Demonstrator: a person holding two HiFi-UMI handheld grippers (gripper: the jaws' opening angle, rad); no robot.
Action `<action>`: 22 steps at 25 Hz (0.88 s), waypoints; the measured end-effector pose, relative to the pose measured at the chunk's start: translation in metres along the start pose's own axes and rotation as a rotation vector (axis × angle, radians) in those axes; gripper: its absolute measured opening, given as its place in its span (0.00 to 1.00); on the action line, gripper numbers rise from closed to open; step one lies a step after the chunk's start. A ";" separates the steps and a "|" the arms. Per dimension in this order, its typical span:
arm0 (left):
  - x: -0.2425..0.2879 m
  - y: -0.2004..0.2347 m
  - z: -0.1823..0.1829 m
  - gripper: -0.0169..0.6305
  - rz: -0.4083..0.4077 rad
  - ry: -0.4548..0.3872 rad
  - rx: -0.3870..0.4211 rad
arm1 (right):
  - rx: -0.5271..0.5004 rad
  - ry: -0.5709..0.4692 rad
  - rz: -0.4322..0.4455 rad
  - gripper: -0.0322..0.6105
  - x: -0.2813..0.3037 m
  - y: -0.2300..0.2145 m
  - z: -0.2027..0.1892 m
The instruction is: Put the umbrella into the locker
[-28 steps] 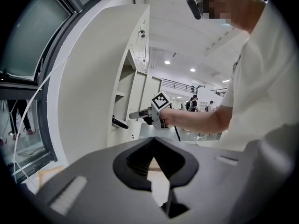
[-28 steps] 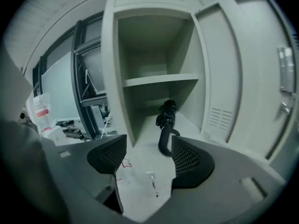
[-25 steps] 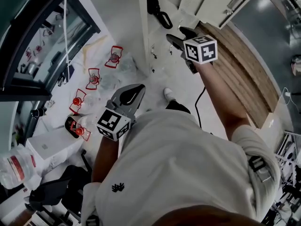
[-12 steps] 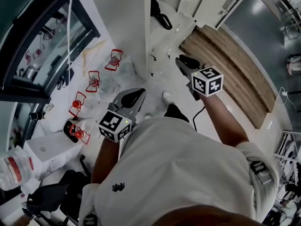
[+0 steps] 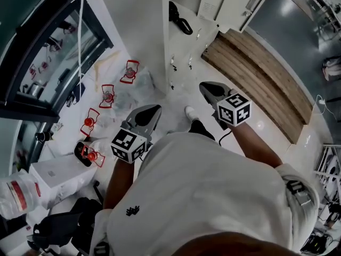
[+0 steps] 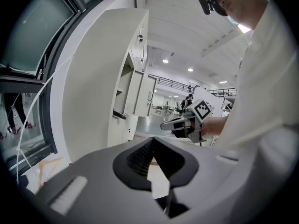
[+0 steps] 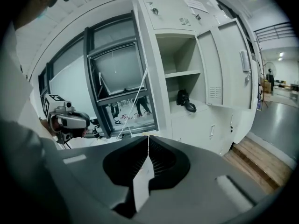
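I am holding my left gripper [image 6: 153,140] closest in, its jaws pressed together on nothing, and my right gripper [image 7: 148,136] is likewise pinching only air. Farther ahead, the tall white metal locker [image 7: 152,69] is standing with its door [image 7: 233,92] swung wide. The black folded umbrella [image 7: 185,101] is lying inside, on the floor of the open compartment beneath the shelf (well apart from both grippers). I am judging the placing as done; shutting the door may be all that is remaining.

No print is legible, even the notice [image 7: 195,3] on the locker [image 7: 196,120]
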State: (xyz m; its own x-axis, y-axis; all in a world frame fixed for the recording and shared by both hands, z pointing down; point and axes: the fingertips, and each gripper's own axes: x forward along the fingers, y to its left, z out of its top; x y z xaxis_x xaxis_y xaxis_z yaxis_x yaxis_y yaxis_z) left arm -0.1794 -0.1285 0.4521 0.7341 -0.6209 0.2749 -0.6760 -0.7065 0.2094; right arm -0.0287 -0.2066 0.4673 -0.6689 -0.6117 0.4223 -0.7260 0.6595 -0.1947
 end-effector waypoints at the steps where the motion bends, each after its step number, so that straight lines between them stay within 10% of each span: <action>1: -0.002 0.000 0.000 0.11 0.000 -0.002 0.002 | -0.011 0.004 -0.001 0.06 -0.001 0.003 -0.001; 22: -0.038 0.001 -0.001 0.11 0.016 -0.027 -0.004 | -0.055 0.009 0.024 0.06 -0.014 0.035 0.008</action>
State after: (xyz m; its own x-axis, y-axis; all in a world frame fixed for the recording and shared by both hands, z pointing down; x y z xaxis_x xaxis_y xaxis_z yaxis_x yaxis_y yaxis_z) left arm -0.2085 -0.1054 0.4424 0.7243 -0.6414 0.2528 -0.6882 -0.6948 0.2090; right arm -0.0464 -0.1784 0.4473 -0.6842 -0.5921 0.4258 -0.7000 0.6970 -0.1556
